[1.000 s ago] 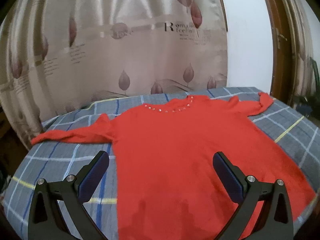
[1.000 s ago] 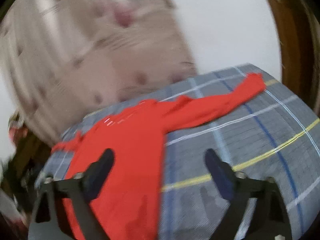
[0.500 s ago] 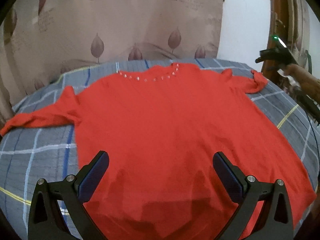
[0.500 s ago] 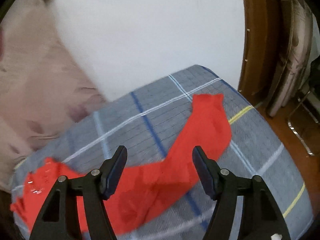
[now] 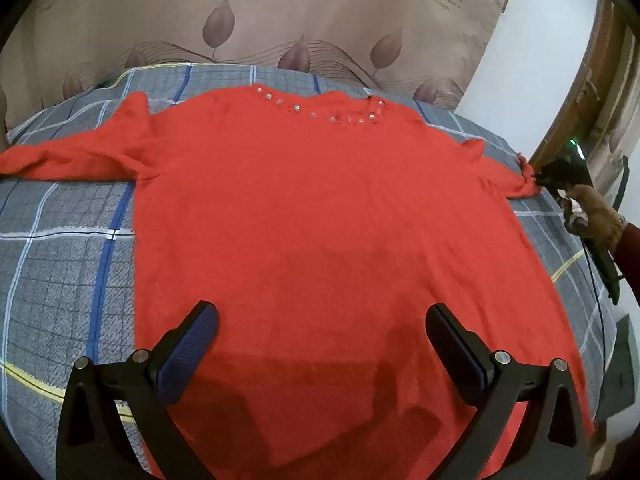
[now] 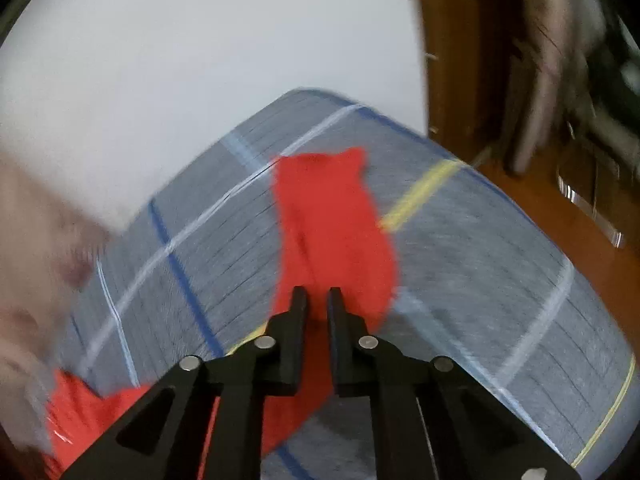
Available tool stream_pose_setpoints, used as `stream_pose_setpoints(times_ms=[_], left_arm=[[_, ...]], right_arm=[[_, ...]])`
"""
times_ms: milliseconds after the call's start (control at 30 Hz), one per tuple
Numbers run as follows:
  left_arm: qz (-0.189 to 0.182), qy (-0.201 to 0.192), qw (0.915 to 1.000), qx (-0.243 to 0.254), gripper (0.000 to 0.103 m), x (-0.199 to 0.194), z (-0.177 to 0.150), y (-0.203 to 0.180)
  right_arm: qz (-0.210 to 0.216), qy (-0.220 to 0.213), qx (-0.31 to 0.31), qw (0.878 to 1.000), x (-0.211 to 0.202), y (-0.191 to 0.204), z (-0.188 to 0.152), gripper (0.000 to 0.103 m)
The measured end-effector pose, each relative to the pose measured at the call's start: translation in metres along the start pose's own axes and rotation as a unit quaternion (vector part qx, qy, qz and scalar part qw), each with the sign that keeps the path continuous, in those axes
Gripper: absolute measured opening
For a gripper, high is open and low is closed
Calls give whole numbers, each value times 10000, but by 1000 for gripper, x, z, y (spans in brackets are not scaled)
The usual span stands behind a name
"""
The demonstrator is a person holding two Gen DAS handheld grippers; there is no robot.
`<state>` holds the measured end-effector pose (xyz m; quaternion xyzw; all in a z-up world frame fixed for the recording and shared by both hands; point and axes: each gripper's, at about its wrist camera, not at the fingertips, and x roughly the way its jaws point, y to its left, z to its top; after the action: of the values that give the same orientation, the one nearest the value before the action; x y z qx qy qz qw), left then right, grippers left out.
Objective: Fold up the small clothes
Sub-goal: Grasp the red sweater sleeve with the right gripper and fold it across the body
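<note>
A red sweater (image 5: 320, 220) with shiny studs at the neckline lies flat, front up, on a grey plaid bed (image 5: 60, 260). My left gripper (image 5: 319, 310) hovers open over its lower body, touching nothing. One sleeve (image 5: 60, 160) stretches out to the left. The other sleeve (image 6: 332, 220) runs toward the bed's corner. My right gripper (image 6: 317, 291) is on that sleeve, its jaws closing to a narrow gap with red fabric pinched between them. In the left wrist view the right gripper (image 5: 538, 176) sits at the sleeve's cuff, held by a hand (image 5: 596, 216).
A beige leaf-print curtain (image 5: 280, 12) hangs behind the bed. A white wall (image 6: 200, 60) and a wooden door frame (image 6: 460, 60) stand past the bed's corner (image 6: 480, 280), with wood floor (image 6: 580, 240) beside it.
The right gripper swung across to the right sleeve and its jaws went from wide open to nearly together on the fabric. The left gripper came lower and closer over the sweater body, still open.
</note>
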<state>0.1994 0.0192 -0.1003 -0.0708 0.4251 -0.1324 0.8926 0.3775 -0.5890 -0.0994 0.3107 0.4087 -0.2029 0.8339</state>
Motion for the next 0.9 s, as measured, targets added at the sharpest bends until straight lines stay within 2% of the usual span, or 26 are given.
stream_pose_setpoints(times_ms=[133, 233, 267, 333, 400, 433, 500, 533, 567, 667, 733, 767, 800, 833, 900], left_arm=[[-20, 10, 10000, -31, 103, 1, 2, 2], [12, 26, 10000, -9, 103, 2, 2, 0], [16, 28, 10000, -7, 103, 3, 3, 0], [32, 35, 10000, 7, 103, 4, 3, 0], [49, 46, 10000, 28, 103, 4, 4, 0], [72, 58, 9999, 45, 103, 4, 4, 0], [94, 67, 9999, 67, 103, 5, 3, 0], [101, 69, 9999, 71, 103, 5, 3, 0], [100, 68, 9999, 69, 103, 5, 3, 0], [79, 61, 9999, 47, 103, 5, 2, 1], [76, 64, 9999, 41, 103, 5, 2, 0], [78, 68, 9999, 42, 103, 5, 2, 0], [79, 71, 9999, 47, 103, 5, 2, 0], [79, 73, 9999, 48, 103, 5, 1, 0], [58, 67, 10000, 31, 103, 4, 1, 1]], right_arm=[[882, -119, 971, 9913, -22, -54, -7, 5], [1231, -76, 1288, 9840, -28, -77, -22, 5], [1272, -53, 1289, 9834, -30, -83, -26, 6], [974, -211, 931, 9907, -37, -77, -24, 11], [811, -419, 357, 9952, -44, -49, -15, 12], [719, -481, 52, 9962, -47, -31, -10, 16], [557, -401, -446, 9966, -46, 7, -3, 42], [422, -334, -609, 9967, -42, 25, 1, 75], [200, -348, -763, 9963, -37, 43, 4, 89], [-311, -421, -1178, 9917, -18, 84, 8, 89], [-743, -239, -1340, 9879, 3, 97, 7, 88], [-1084, -65, -1355, 9848, 17, 99, 6, 82], [-1280, 49, -1335, 9827, 27, 98, 5, 75], [-1372, 177, -1220, 9829, 36, 90, 4, 60], [-1299, -17, -1065, 9858, 31, 78, 5, 34]])
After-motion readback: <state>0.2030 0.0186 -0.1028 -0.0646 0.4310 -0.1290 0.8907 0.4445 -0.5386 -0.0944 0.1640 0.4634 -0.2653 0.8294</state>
